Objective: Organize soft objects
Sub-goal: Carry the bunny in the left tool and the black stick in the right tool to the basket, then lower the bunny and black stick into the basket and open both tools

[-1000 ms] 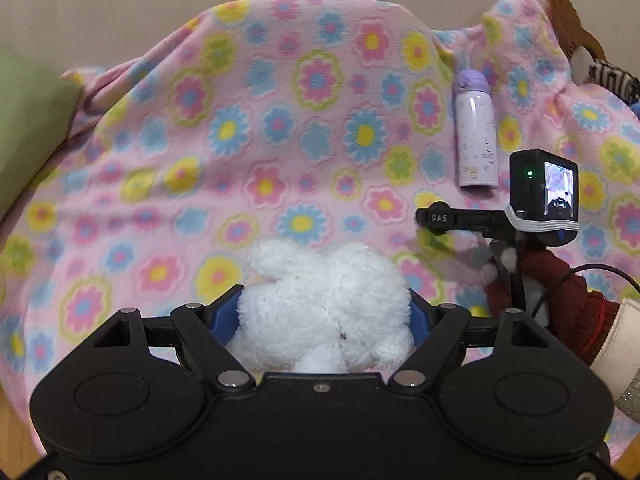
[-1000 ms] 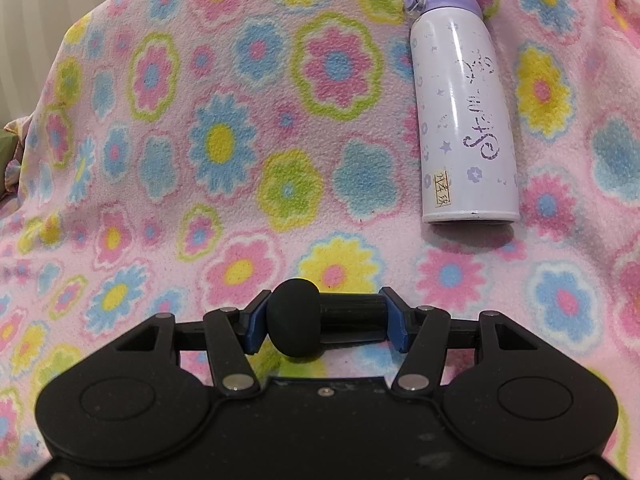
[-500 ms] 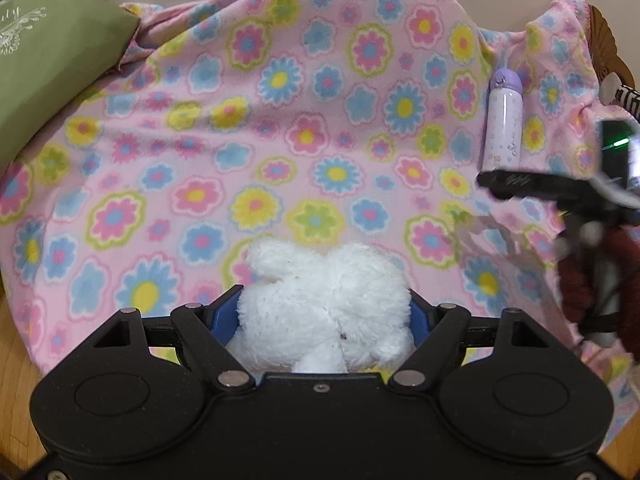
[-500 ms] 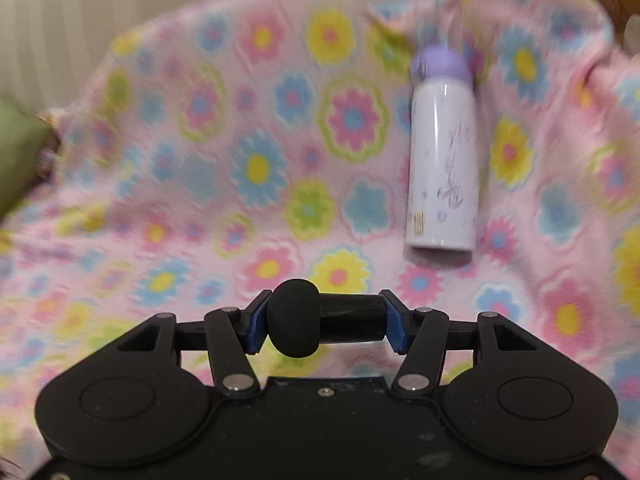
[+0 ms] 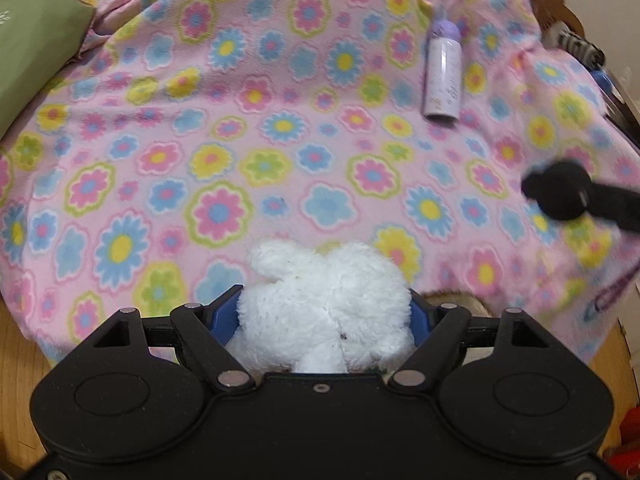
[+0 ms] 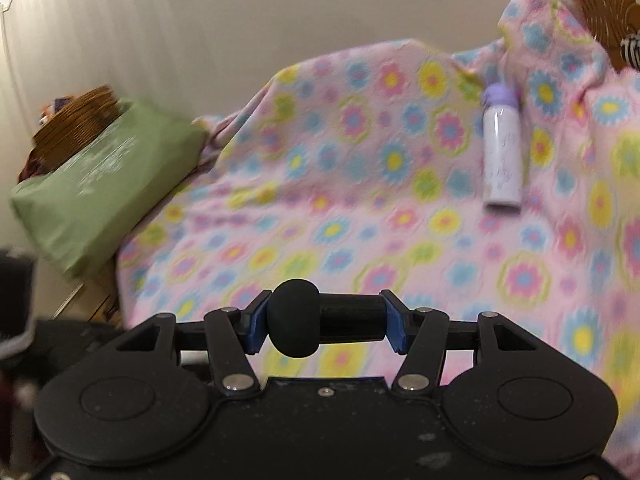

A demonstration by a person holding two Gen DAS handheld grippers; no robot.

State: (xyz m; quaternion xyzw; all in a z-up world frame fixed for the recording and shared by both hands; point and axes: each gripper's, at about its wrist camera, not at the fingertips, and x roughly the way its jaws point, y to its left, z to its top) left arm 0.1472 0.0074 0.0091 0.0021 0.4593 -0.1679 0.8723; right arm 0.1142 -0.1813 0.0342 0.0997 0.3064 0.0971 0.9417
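Note:
A white plush toy (image 5: 328, 300) sits between the blue pads of my left gripper (image 5: 324, 314), which is shut on it above the near edge of a pink flowered blanket (image 5: 280, 120). My right gripper (image 6: 325, 320) is shut on a black microphone-like thing (image 6: 296, 322) with a rounded head, held crosswise over the blanket (image 6: 360, 220). In the left wrist view that black thing (image 5: 560, 196) shows blurred at the right edge.
A white bottle with a purple cap (image 5: 443, 72) (image 6: 502, 152) lies on the blanket at the far right. A green pillow (image 6: 100, 184) (image 5: 28, 52) lies at the left, with a wicker basket (image 6: 76, 120) behind it. More wicker (image 6: 600, 0) shows at the top right.
My right gripper has pulled back and up from the blanket with the black thing; the bottle now looks far and the pillow has come into view. My left gripper has backed away with the plush.

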